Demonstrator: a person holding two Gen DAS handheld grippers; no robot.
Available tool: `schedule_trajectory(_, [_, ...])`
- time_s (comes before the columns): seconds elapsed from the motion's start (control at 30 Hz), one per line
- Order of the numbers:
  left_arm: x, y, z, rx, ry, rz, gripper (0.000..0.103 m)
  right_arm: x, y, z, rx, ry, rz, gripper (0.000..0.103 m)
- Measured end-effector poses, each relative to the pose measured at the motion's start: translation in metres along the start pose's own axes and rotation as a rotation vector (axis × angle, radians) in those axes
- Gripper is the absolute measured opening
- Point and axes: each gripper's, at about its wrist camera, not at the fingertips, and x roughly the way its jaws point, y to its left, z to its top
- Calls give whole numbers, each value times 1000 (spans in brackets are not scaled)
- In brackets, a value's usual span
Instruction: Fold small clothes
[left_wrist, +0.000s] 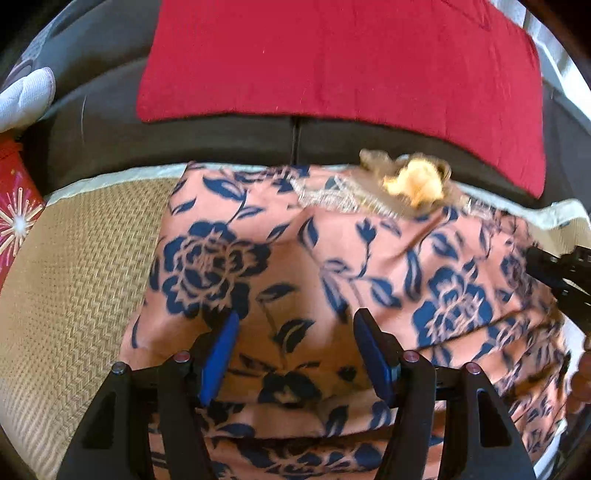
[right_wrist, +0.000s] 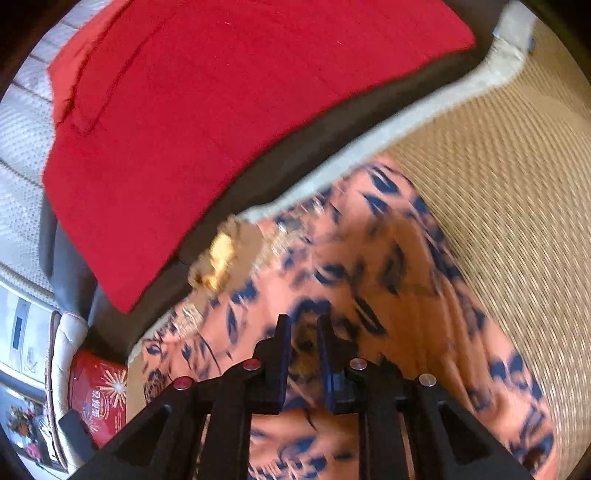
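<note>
A small salmon-pink garment with dark blue flowers (left_wrist: 295, 266) lies on a woven tan mat (left_wrist: 74, 280). It has a lace collar and a yellow fabric flower (left_wrist: 417, 181) at its far edge. My left gripper (left_wrist: 295, 325) is open, its blue pads spread just above the garment's near middle. My right gripper (right_wrist: 304, 332) is nearly shut, its jaws pinching a fold of the same garment (right_wrist: 388, 288); the view is blurred. The right gripper's black body shows at the right edge of the left wrist view (left_wrist: 561, 273).
A red cloth (left_wrist: 351, 66) lies on a dark sofa cushion (left_wrist: 184, 144) beyond the mat's pale border. A red box with a firework print (left_wrist: 14, 221) stands at the left, also seen in the right wrist view (right_wrist: 99, 398). A white cushion (left_wrist: 26, 96) sits far left.
</note>
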Motion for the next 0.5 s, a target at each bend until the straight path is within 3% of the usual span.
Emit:
schedule_trajectory(0.13, [22,-15,5,28,33,14,67,24,20,12,-87,18,43,18])
schedule_trajectory(0.27, [32,-28,7,73,41,73,68,47,34,3,-157,73,-15,18])
schedule_trajectory(0.5, [4,-35,5,71,-51,80,68,13,45,-8,-203,78,36,18])
